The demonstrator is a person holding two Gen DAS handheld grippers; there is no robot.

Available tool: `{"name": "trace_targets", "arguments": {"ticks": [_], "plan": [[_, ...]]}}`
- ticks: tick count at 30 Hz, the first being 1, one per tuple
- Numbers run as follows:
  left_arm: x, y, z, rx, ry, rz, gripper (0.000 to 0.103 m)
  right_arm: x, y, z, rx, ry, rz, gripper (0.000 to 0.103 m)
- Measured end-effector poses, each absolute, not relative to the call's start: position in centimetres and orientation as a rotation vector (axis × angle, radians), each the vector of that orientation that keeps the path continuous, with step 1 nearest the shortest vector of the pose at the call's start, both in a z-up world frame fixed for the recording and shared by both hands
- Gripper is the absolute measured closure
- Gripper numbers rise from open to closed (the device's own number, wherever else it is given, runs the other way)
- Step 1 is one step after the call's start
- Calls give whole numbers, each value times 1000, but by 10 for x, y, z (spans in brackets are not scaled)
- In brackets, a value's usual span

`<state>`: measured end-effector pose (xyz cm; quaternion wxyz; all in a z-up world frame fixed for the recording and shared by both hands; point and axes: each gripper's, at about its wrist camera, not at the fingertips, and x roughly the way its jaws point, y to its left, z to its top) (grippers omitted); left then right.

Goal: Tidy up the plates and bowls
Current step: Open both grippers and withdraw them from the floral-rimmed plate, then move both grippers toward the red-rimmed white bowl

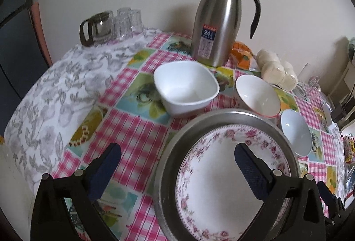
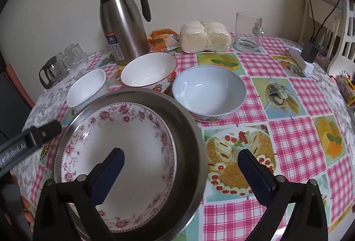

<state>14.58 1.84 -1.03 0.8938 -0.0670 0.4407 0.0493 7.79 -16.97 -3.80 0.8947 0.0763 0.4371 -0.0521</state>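
A floral-rimmed plate (image 1: 213, 179) (image 2: 124, 147) lies inside a steel plate (image 1: 175, 147) (image 2: 188, 130) at the table's near side. Behind it stand a square white bowl (image 1: 186, 85) (image 2: 86, 88), a red-rimmed bowl (image 1: 257, 94) (image 2: 148, 70) and a pale blue bowl (image 1: 295, 130) (image 2: 208, 90). My left gripper (image 1: 177, 150) is open and empty, straddling the steel plate's left rim; it also shows in the right wrist view (image 2: 42, 132). My right gripper (image 2: 180, 154) is open and empty, straddling the steel plate's right rim.
A steel thermos jug (image 1: 217, 21) (image 2: 124, 19) stands behind the bowls. Wrapped buns (image 2: 204, 37), an orange packet (image 2: 164, 39) and a glass mug (image 2: 248, 32) sit at the back. Upturned glasses and a small glass pot (image 1: 95, 28) stand at the back left. A charger (image 2: 308, 57) lies at the right.
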Motion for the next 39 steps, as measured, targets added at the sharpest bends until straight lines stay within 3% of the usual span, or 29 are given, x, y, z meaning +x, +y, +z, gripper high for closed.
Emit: {"name": "trace_targets", "arguments": {"ticks": [25,39], "plan": [[197,9,11,-87,838,-67,1,91,-193,-8,173,818,-132,0],[242,29,62,-52,729,-136,1,142,-202,53,41,789,-89,0]]}}
